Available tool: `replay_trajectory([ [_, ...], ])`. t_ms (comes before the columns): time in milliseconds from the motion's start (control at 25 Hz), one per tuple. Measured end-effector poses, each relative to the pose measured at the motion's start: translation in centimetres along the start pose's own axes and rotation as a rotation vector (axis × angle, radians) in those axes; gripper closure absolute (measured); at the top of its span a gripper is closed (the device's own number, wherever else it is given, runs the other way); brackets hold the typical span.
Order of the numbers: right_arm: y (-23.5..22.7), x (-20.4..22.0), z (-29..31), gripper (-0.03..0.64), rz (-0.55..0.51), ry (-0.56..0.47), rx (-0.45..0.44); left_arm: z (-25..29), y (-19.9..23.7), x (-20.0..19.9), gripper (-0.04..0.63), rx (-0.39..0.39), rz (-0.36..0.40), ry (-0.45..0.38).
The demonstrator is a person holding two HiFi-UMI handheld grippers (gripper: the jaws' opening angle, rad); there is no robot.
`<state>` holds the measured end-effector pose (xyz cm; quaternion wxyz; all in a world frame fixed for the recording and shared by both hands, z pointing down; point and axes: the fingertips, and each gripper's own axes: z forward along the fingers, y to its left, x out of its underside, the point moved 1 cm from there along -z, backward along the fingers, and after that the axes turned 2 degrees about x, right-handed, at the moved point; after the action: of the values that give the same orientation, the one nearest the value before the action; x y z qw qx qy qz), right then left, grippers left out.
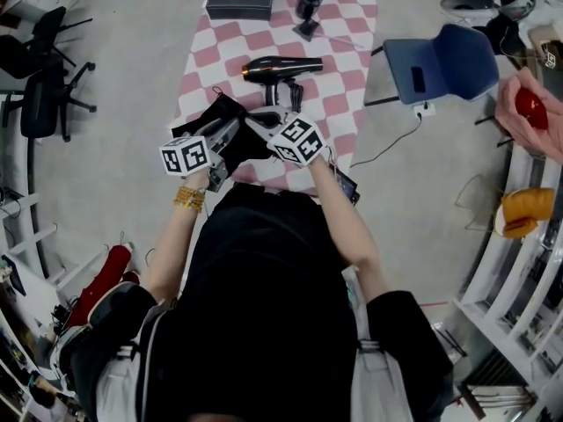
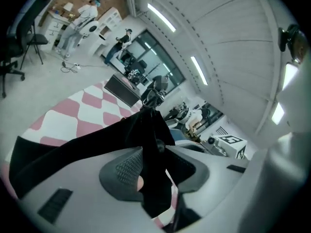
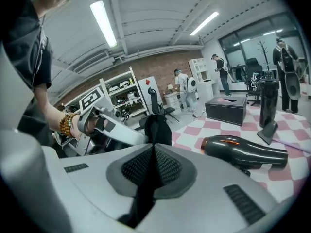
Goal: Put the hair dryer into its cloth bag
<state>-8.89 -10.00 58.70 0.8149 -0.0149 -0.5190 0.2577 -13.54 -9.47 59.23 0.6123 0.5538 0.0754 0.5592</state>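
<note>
Black cloth bag (image 1: 220,114) held over the checked table (image 1: 352,25), clamped in the right gripper (image 3: 154,154), slack between the left gripper's (image 2: 154,165) parted jaws, presumably to open its mouth; hair dryer (image 1: 280,69) lies beyond.

Hair dryer (image 1: 280,69) on table (image 1: 350,49), cloth bag (image 1: 230,123) nearer

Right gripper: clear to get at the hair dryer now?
Probably not yet: the right gripper is shut on the cloth bag, so it is occupied. The hair dryer lies close beyond it with nothing visible between.
</note>
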Motion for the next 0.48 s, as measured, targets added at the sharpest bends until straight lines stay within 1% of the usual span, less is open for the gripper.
replay_trajectory([
  [120,0.9,-0.1,-0.3,0.594,-0.044,-0.008,-0.028,0.2,-0.4,-0.3,0.460,0.009,-0.059,-0.049],
  [240,1.4,0.0,-0.7,0.594,-0.052,-0.020,-0.047,0.7,-0.5,-0.1,0.460,0.003,-0.066,-0.035],
  [320,1.5,0.3,-0.8,0.594,-0.048,-0.020,-0.051,1.1,-0.2,0.2,0.476,-0.010,-0.055,-0.019],
  [400,1.3,0.5,-1.0,0.594,-0.035,-0.024,-0.039,1.2,0.3,0.3,0.563,-0.037,-0.026,-0.006],
  [480,0.6,0.7,-1.2,0.594,-0.007,-0.031,-0.008,0.9,0.6,0.2,0.571,-0.062,0.039,0.015],
])
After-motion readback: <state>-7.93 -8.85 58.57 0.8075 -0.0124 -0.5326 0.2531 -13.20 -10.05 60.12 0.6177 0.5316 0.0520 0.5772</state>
